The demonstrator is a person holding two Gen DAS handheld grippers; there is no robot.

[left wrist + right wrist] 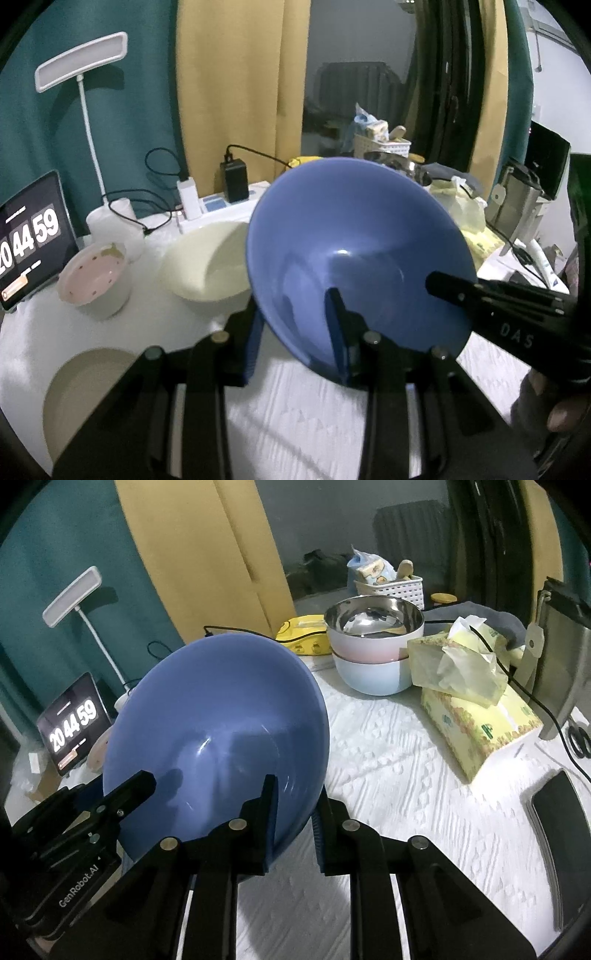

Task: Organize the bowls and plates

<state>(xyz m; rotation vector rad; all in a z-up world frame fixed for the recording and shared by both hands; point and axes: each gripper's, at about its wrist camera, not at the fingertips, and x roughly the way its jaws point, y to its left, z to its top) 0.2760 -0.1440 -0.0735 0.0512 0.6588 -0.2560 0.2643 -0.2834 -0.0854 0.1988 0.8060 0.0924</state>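
A large blue bowl (354, 236) hangs tilted above the white tablecloth, with both grippers on its rim. My left gripper (295, 306) is shut on the bowl's near rim, one finger inside and one outside. In the right wrist view the same blue bowl (218, 738) is pinched at its lower right rim by my right gripper (295, 794). The left gripper (129, 794) shows there at the bowl's left edge. A cream bowl (207, 266), a pink-lined bowl (92, 280) and a beige dish (85, 387) sit on the table to the left.
Two stacked steel-lined bowls (373, 646) stand at the back right, beside tissue packs (476, 709). A tablet with a clock (29, 240), a desk lamp (81, 70) and a power strip (221, 206) line the back left. A dark phone (561, 823) lies at the right edge.
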